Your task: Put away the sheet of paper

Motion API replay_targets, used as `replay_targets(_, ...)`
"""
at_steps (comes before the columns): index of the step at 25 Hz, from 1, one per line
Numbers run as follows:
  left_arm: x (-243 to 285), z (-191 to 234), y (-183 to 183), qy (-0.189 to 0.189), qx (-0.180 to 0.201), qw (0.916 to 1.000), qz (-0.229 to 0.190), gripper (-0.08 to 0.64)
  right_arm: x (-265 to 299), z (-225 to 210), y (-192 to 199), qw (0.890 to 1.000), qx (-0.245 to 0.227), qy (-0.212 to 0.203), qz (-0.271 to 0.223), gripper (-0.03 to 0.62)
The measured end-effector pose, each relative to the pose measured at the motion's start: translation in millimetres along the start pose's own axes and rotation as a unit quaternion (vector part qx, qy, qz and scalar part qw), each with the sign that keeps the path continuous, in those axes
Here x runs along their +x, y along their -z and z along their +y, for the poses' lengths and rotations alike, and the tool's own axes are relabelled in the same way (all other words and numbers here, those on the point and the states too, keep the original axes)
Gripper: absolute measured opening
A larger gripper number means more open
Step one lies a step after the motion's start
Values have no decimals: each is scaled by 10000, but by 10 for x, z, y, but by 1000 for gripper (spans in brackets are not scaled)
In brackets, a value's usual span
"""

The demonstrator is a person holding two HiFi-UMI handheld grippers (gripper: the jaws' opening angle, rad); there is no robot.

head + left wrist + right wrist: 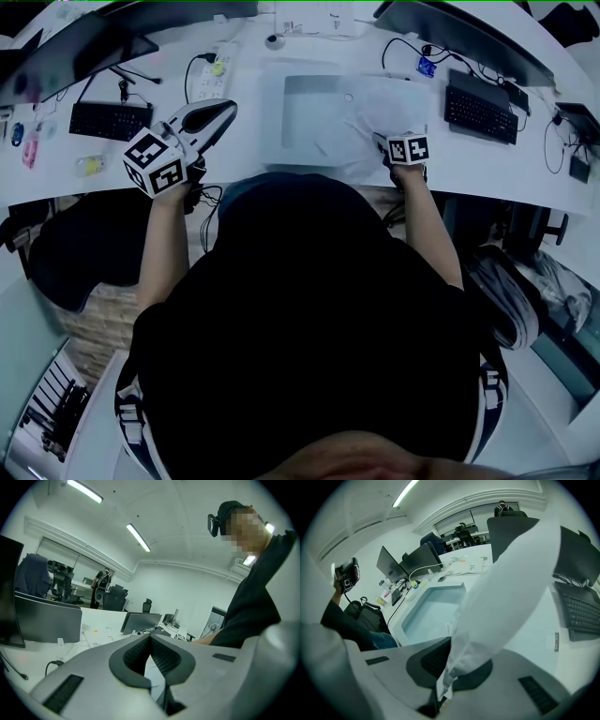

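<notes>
Right gripper [447,668] is clamping shut on an edge of the thin white sheet of paper [367,120], which is draping toward eleven o'clock over the shallow rectangular white tray's [309,94] three o'clock side. Left gripper [150,638], jaws closed and empty, is hovering at the tray's nine o'clock.

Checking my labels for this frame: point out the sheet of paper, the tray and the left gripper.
sheet of paper [511,588], right gripper view, middle of the sheet
tray [432,615], right gripper view, its bare floor
left gripper [150,637], left gripper view, where its fingertips meet
</notes>
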State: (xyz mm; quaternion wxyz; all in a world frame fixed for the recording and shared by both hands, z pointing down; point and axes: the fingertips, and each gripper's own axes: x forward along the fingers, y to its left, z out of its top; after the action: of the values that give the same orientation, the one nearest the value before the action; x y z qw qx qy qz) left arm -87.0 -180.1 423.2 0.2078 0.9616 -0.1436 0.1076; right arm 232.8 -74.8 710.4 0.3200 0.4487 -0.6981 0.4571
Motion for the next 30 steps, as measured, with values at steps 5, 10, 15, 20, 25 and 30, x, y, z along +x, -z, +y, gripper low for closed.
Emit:
replay_targets(5, -11, 51, 42, -72, -71, 9999, 29, 20, 109, -69, 19, 9999, -1, -7, 159, 14)
replay_targets(10, -3, 101, 91, -139, -104, 9998, 63, 20, 220, -173, 60, 9995, 26, 10, 320, 14)
replay_targets(15, -3, 170, 141, -219, -181, 9996, 72, 20, 318, -214, 67, 9989, 15, -15, 460, 14)
replay_targets(20, 23, 196, 184, -277, -231, 9993, 98, 20, 391, -281, 75, 9981, -36, -19, 623, 14)
replay_targets(25, 12, 224, 218, -340, -283, 9990, 113, 20, 450, -332, 49, 9973, -152, -7, 725, 14)
replay_targets(30, 20, 233, 223, -373, -312, 9987, 119, 20, 492, -382, 13, 9961, -305, 41, 823, 14)
